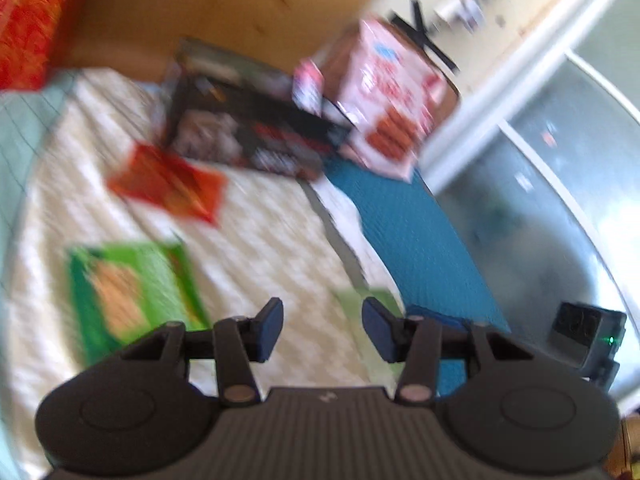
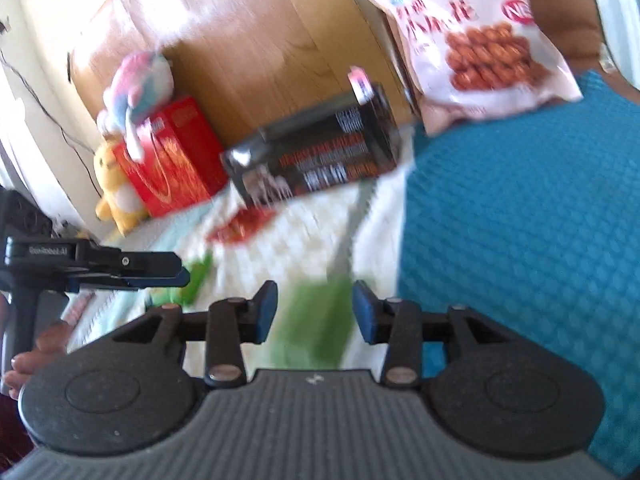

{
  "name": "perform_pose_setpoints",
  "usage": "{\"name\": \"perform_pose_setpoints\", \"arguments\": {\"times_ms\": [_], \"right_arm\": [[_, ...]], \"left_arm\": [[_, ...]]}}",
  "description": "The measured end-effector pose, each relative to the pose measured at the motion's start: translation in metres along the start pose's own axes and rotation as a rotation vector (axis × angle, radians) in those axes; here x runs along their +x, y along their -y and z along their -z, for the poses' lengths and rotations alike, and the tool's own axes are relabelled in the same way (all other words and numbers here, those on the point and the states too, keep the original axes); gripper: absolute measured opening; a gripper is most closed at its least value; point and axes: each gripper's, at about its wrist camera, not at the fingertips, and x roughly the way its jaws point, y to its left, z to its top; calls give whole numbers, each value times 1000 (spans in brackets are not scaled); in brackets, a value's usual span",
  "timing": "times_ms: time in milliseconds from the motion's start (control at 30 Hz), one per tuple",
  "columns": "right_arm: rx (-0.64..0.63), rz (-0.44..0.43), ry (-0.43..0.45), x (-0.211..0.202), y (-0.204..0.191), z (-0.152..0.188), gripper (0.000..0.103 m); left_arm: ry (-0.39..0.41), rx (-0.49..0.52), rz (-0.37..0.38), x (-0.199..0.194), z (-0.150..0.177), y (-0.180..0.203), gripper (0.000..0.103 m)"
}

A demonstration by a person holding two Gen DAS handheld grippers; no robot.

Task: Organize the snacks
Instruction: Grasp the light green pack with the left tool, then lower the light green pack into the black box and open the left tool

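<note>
Both the left gripper (image 1: pixel 322 330) and right gripper (image 2: pixel 314 311) hold their jaws apart, gripping nothing, above a blurred green packet (image 2: pixel 316 320). Beyond lie a green biscuit pack (image 1: pixel 132 296), a red packet (image 1: pixel 172 184), a black box (image 2: pixel 316 156) and a pink snack bag (image 2: pixel 476 40); their lettering is unreadable.

A: Where is there free room on the bed (image 1: pixel 256 236)?

B: The white quilt between the green packet (image 1: pixel 132 292) and the blue blanket (image 2: pixel 520 216) lies bare, and the blanket itself is clear.

A: What blocks the far end?

B: The black box (image 2: pixel 320 156) lies across it, the red packet (image 1: pixel 172 184) just before it, the pink bag (image 2: pixel 480 40) beside it, against the wooden headboard (image 2: pixel 248 40). A red box (image 2: pixel 176 160) and soft toys (image 2: pixel 132 80) crowd one corner.
</note>
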Motion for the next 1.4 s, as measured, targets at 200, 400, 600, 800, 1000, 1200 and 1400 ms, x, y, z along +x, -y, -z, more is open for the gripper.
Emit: {"name": "perform_pose_setpoints", "arguments": {"times_ms": [200, 400, 600, 800, 1000, 1200, 1400], "right_arm": [[-251, -92, -88, 16, -66, 25, 31], [-465, -151, -120, 33, -122, 45, 34], [-440, -118, -49, 10, -109, 32, 42], [-398, 13, -14, 0, -79, 31, 62], [-460, 52, -52, 22, -81, 40, 49], [-474, 46, 23, 19, -90, 19, 33], [-521, 46, 197, 31, -102, -26, 32]], "left_arm": [[-31, -58, -2, 0, 29, -9, 45], [36, -121, -59, -42, 49, -29, 46], [55, -107, -56, -54, 45, -27, 47], [8, -55, -29, -24, 38, -9, 54], [-35, -12, -31, 3, 37, 5, 45], [34, 9, -28, -17, 18, 14, 45], [149, 59, -51, -31, -40, 25, 45]]}}
